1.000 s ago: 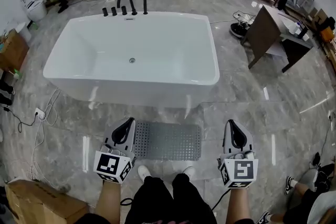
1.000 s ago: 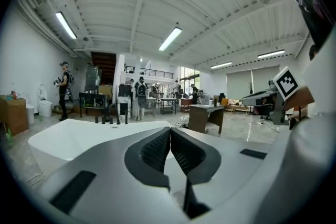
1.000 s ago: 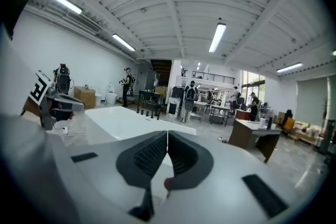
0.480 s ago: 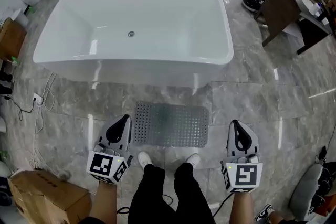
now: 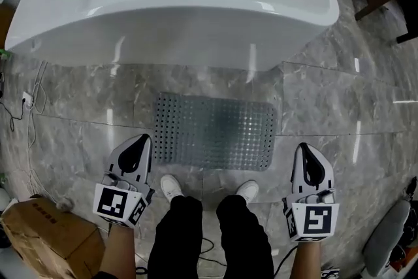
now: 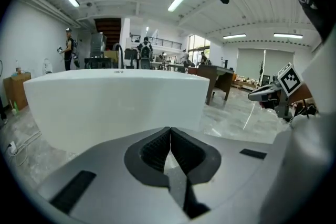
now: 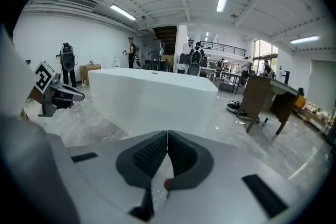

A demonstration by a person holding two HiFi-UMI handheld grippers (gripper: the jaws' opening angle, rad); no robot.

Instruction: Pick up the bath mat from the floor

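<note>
2 grippers, both clenched empty: left gripper [image 5: 137,146], right gripper [image 5: 309,155]. 1 grey bath mat [image 5: 214,131] lies flat on the floor [image 5: 326,101] between them, just ahead of their tips. 1 white bathtub [image 5: 176,16] stands beyond it. 1 cardboard box [image 5: 49,235] sits behind the left gripper.

bathtub [image 5: 176,16]: far end cut off by top edge | cardboard box [image 5: 46,235]: cropped at lower left | forearms [image 5: 117,253] behind left hand-held gripper [image 5: 139,146] and right hand-held gripper [image 5: 308,155]: cut off at bottom edge | white shoes [image 5: 171,186]: heels hidden by trouser legs [image 5: 179,238] | distant people [image 6: 68,50]: too small for detail
</note>
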